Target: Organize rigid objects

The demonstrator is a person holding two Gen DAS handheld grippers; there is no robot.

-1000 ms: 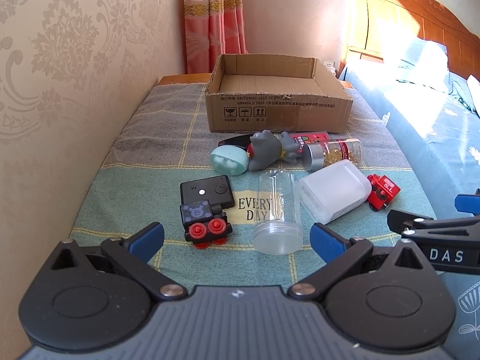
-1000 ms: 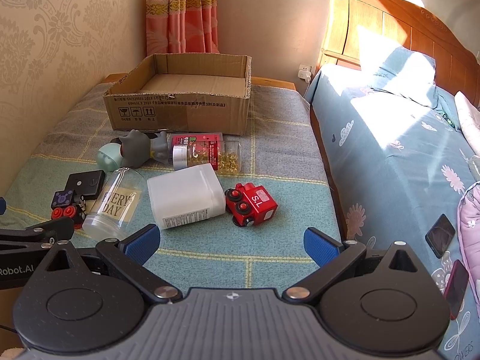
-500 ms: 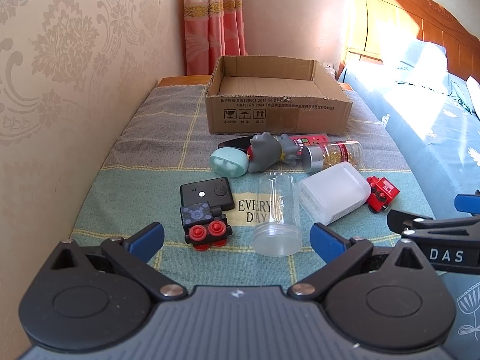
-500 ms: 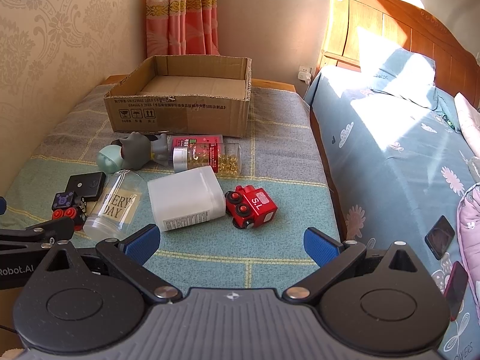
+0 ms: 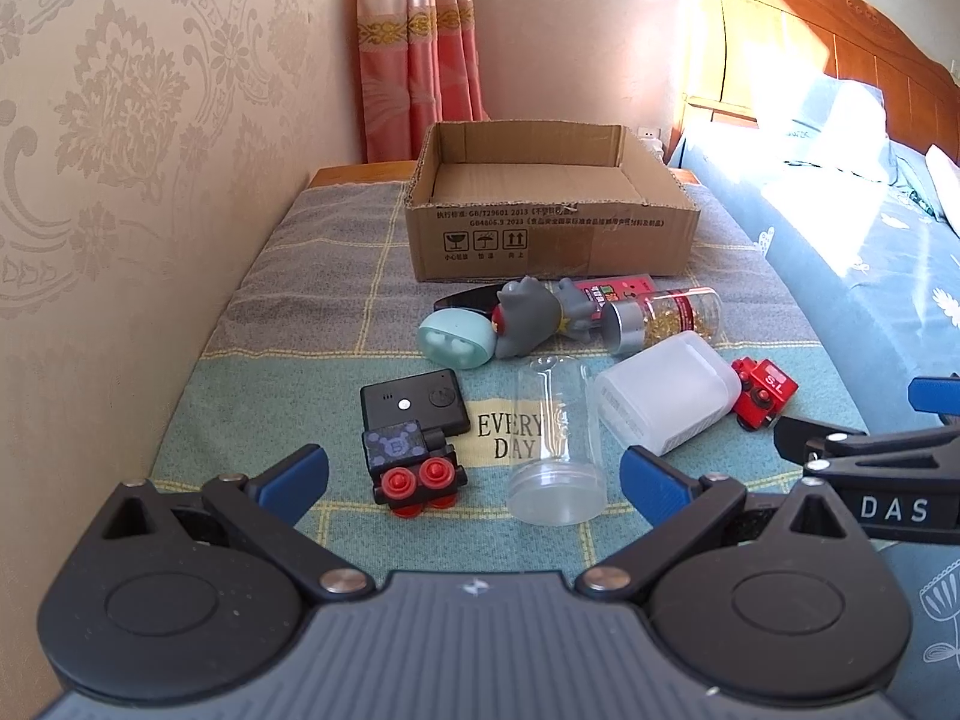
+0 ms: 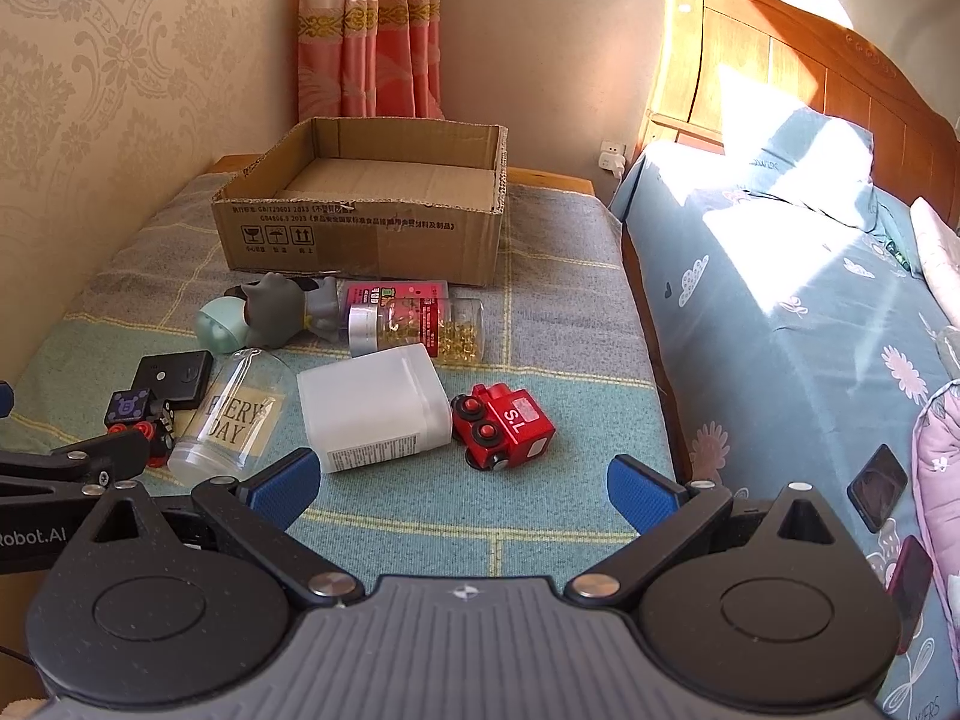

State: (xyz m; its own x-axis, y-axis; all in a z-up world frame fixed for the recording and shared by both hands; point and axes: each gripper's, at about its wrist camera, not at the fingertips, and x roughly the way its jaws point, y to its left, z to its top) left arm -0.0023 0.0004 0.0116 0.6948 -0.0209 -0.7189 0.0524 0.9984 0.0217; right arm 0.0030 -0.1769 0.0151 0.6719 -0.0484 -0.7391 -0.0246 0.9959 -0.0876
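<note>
I'm working over a checked cloth (image 5: 300,324) on a low bench between a papered wall and a bed (image 6: 810,312), sun falling across the bedding. At the far end sits the box (image 5: 549,240), open-topped, with nothing visible in the part of its floor I can see; I judge it's where everything goes, so no sorting is done yet.

The things to sort lie in a loose cluster in front of the box. Nearest my left gripper (image 5: 474,474) are the black toy (image 5: 411,465) with red wheels and the glass (image 5: 555,438), lying on its side with its mouth towards me. The white tub (image 6: 372,411) lies just right of the glass, and the red train (image 6: 504,426) sits beside the tub, nearest my right gripper (image 6: 462,480). Behind them are a black pad (image 5: 414,402), a mint pod (image 5: 453,342), a grey figure (image 5: 528,318) and a pill bottle (image 6: 420,327), crowded together just short of the box.

Both grippers hover spread wide and hold nothing.

The glass worries me most. It's round and smooth, so a pinch off its axis could send it rolling into the tub or off the bench. The tub looks wide for the jaws and might slip. The figure, bottle and pod touch or nearly touch, so reaching for one may drag the others. My two grippers sit close side by side; going for the middle items together risks a knock.
</note>
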